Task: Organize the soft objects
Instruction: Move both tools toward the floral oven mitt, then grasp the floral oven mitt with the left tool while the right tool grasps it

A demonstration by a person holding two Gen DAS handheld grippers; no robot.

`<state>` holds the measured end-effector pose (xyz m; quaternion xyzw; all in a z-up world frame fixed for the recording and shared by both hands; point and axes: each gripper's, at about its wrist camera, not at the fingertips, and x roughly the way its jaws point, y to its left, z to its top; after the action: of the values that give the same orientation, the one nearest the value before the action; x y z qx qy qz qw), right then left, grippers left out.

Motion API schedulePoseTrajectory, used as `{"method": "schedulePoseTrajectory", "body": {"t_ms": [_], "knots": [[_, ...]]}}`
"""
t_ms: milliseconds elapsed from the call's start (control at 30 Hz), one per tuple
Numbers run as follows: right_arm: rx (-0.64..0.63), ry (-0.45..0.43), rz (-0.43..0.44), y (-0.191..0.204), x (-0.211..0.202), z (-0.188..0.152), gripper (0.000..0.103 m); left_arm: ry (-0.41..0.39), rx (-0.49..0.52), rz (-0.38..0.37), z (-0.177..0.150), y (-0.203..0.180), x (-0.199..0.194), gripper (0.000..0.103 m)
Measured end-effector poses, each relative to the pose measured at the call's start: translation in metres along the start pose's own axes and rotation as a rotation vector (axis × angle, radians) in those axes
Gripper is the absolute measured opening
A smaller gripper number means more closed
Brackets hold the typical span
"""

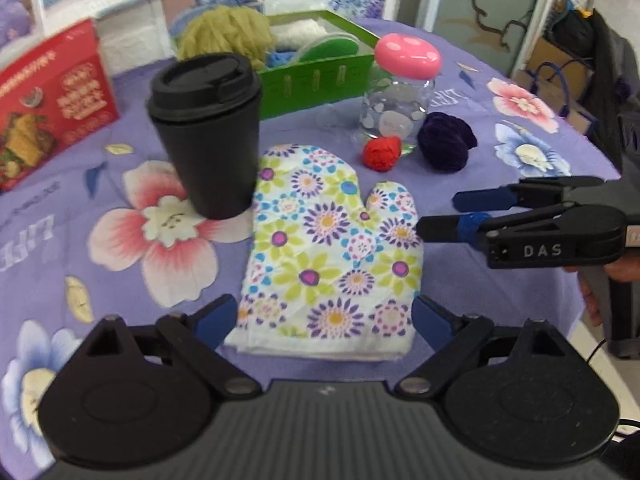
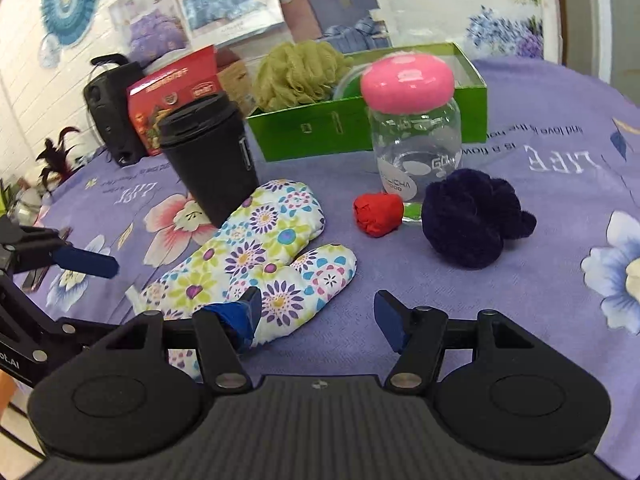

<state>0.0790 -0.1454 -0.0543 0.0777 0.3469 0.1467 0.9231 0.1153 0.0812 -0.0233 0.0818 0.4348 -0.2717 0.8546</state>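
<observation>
left wrist view looks down on a flowered oven mitt (image 1: 332, 248) lying flat on the purple floral tablecloth (image 1: 100, 184), cuff end toward the camera. the left gripper (image 1: 324, 320) has its jaws spread wide, 1 blue pad on each side of the cuff, gripping nothing. the right gripper (image 1: 452, 212) comes in from the right side, its jaws released too, the lower tip just at the mitt's thumb edge; whether it touches, i cannot tell. a black lidded cup (image 1: 206, 136) stands just beside the mitt's fingertip end. behind sit a clear jar with a pink lid (image 1: 400, 92), a small red ball of cloth (image 1: 381, 153) against it, and a dark purple pom (image 1: 446, 142) next to that. a green box (image 1: 316, 80) at the back holds an olive mesh sponge (image 1: 224, 34).
</observation>
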Motion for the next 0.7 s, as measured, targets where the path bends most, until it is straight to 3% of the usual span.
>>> {"method": "schedulePoseTrajectory", "body": {"t_ms": [133,300,567,700], "knots": [[0.034,0.023,-0.035,0.004,0.013,0.000,0.048,0.042,0.006,-0.087,0.009,0.016,0.025,0.093],[0.016,0.036,-0.067,0.018,0.037,0.004,0.051,0.090,0.019,-0.087,0.005,0.023,0.048,0.093],[-0.083,0.032,-0.108,0.034,0.050,0.005,0.055,0.065,0.037,-0.066,0.002,0.018,0.051,0.093],[-0.070,0.025,-0.096,0.030,0.050,0.004,0.055,0.062,0.038,-0.063,0.001,0.018,0.050,0.093]]}}
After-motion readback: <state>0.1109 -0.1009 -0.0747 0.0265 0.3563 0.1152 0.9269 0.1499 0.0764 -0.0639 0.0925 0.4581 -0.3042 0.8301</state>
